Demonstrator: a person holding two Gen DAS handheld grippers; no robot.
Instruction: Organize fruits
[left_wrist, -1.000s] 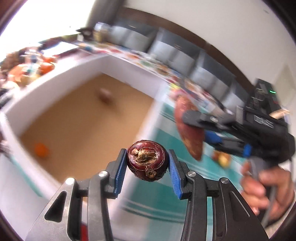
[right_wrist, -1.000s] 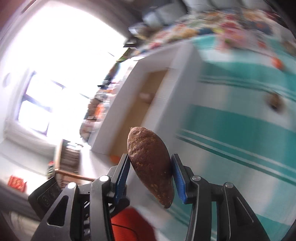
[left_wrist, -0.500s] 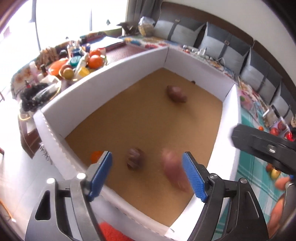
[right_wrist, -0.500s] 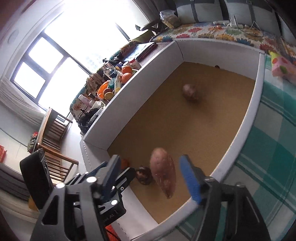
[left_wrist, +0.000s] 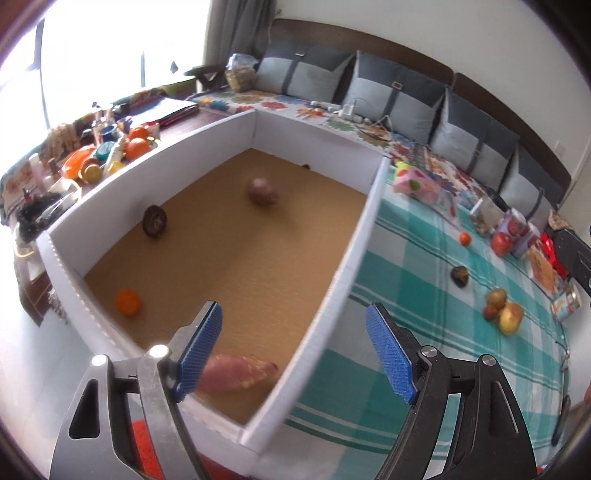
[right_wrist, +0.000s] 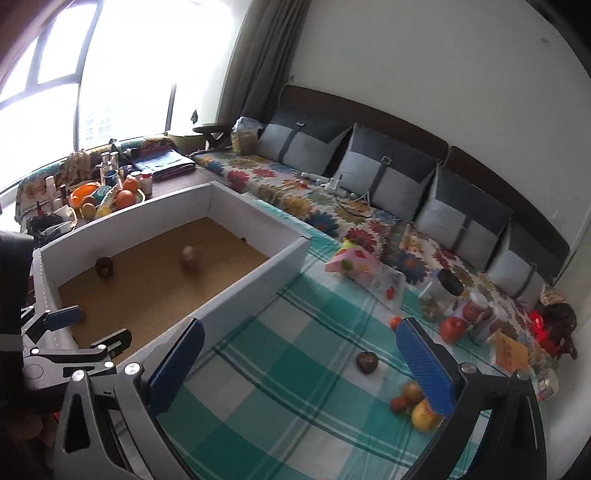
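Left tool (left_wrist: 293, 345) is spread wide, nothing between its blue pads, hovering over the near corner of the white box (left_wrist: 354, 236). Right tool (right_wrist: 299, 367) is wide apart too, empty, above the green checked cloth (right_wrist: 266, 373). Inside the box, on its brown floor: a blurred pinkish sweet potato (left_wrist: 236, 373) just by the left pad, an orange (left_wrist: 127, 302), a dark round fruit (left_wrist: 155, 220) by the wall, a brown one (left_wrist: 262, 191) further in. More fruit (right_wrist: 413, 404) sits clustered on the cloth.
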